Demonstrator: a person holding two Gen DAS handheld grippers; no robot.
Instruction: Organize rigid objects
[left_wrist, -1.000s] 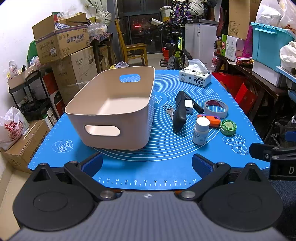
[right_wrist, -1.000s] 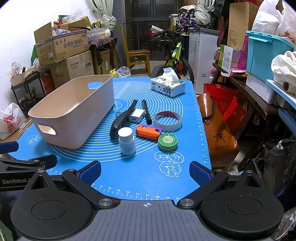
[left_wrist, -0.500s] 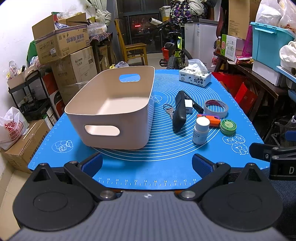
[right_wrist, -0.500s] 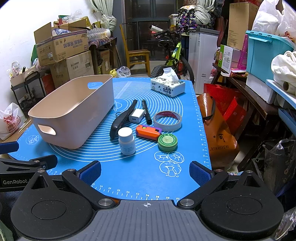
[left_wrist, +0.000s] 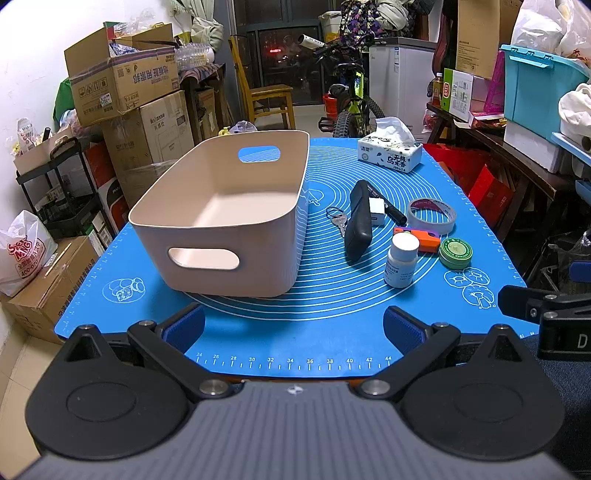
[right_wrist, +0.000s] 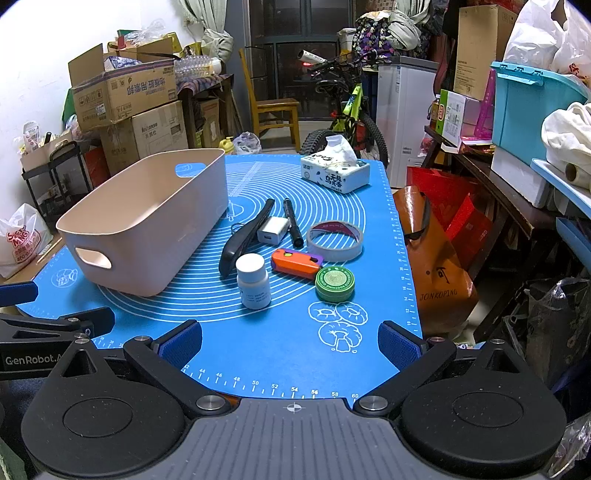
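Nothing has moved since before. Both the left gripper (left_wrist: 293, 326) and right gripper (right_wrist: 290, 341) hang spread wide, holding nothing. Ahead of the right one stands a white bottle (right_wrist: 253, 280), then a green tin (right_wrist: 335, 283). Left sits the pink bin (right_wrist: 147, 218). "GenRobot" shows beside it.

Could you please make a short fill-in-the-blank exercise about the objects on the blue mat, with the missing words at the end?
1. The beige bin has ____ inside it.
2. The white bottle stands upright, and its cap is ____ in colour.
3. The round tin beside the orange box cutter is ____ in colour.
4. Both the left gripper and the right gripper are ____.

Missing words: nothing; white; green; open
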